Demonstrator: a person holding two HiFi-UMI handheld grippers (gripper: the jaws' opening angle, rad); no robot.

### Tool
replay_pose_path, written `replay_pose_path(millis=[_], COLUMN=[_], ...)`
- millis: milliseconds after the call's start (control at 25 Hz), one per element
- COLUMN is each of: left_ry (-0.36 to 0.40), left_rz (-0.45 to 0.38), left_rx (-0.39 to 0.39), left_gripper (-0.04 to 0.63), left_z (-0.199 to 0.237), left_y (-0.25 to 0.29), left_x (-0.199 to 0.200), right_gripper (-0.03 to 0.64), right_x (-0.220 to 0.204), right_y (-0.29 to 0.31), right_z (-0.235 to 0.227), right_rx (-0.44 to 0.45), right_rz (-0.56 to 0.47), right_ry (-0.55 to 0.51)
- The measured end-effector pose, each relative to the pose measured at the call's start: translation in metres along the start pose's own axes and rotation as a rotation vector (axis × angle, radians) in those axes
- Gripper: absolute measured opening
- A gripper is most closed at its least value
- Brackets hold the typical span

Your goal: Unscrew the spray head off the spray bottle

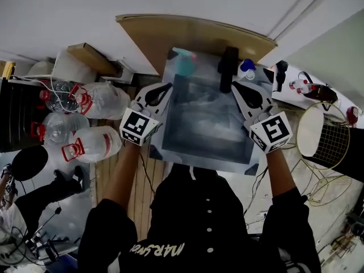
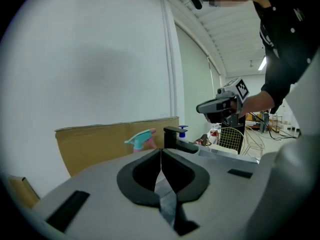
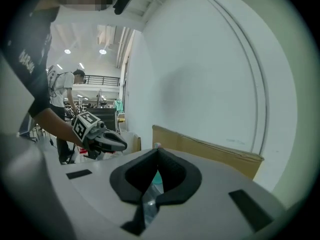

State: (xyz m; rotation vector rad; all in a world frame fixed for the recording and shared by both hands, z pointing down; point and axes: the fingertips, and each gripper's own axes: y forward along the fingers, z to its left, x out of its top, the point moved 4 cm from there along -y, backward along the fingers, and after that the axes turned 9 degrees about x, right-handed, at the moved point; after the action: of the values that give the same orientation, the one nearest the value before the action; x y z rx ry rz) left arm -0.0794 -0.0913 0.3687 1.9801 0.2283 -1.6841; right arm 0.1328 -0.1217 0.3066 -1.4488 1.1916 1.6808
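- your jaws are fully closed on nothing: left gripper [image 1: 166, 87], right gripper [image 1: 236, 85].
- spray bottle [image 1: 183, 67] stands at the far end, beside the black faucet [image 1: 228, 67].
- open up first, pin the body, then twist the spray head [image 2: 139, 138] gently.

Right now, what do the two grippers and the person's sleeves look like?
The left gripper and right gripper match: pale grey shells, black teardrop-shaped jaw pads, a white cube with black square markers at the rear. The sleeves are black, part of a dark buttoned top.

No legible text or labels.
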Motion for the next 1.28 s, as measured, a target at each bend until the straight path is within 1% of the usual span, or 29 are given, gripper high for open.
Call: replay_pose_path(millis=[200,320,360,400,440,520,600,680,720,840,960,1080,1280], left_ry=[0.018,0.011,0.01,0.011,0.014,0.031,0.046,0.043,0.041,0.057,0.069,0.079,0.087], left_rz=[0.022,0.037,0.042,0.048,0.054,0.062,0.071,0.087,0.092,0.099,0.112,0.12,0.155], left_rx=[-0.078,-0.124,-0.139,-0.154,-0.168,-0.191,-0.206,-0.216,-0.221,-0.238,-0.28,-0.327,-0.362], left_gripper=[0.026,0.039,0.07,0.126,0.163,0.204,0.261,0.333,0.347,0.374,0.387,0.393,0.397], left_z=[0.021,0.038,0.042,0.044,0.046,0.049,0.052,0.056,0.058,0.06,0.058,0.054,0.049], left_y=[0.035,0.054,0.06,0.066,0.071,0.083,0.095,0.107,0.112,0.125,0.139,0.15,0.167], left_x=[-0.025,-0.04,-0.044,-0.049,-0.053,-0.059,-0.066,-0.074,-0.077,-0.085,-0.09,-0.093,-0.1], right_gripper=[0.015,0.044,0.058,0.075,0.087,0.116,0.152,0.16,0.17,0.185,0.195,0.196,0.198], right_x=[-0.004,-0.003,-0.002,-0.001,0.001,0.002,0.0,-0.001,-0.002,-0.007,-0.009,-0.001,-0.008], right_y=[0.042,0.068,0.076,0.084,0.09,0.102,0.115,0.128,0.134,0.148,0.155,0.163,0.18], right_z=[-0.01,-0.017,-0.019,-0.021,-0.022,-0.024,-0.026,-0.028,-0.028,-0.03,-0.03,-0.027,-0.029], right_rx=[0.012,0.028,0.033,0.04,0.05,0.082,0.117,0.141,0.149,0.162,0.168,0.174,0.177], right_rz=[0.017,0.025,0.028,0.032,0.035,0.044,0.065,0.088,0.096,0.117,0.145,0.139,0.16], right_ry=[0.011,0.023,0.028,0.031,0.032,0.029,0.01,-0.017,-0.023,-0.033,-0.051,-0.037,-0.062])
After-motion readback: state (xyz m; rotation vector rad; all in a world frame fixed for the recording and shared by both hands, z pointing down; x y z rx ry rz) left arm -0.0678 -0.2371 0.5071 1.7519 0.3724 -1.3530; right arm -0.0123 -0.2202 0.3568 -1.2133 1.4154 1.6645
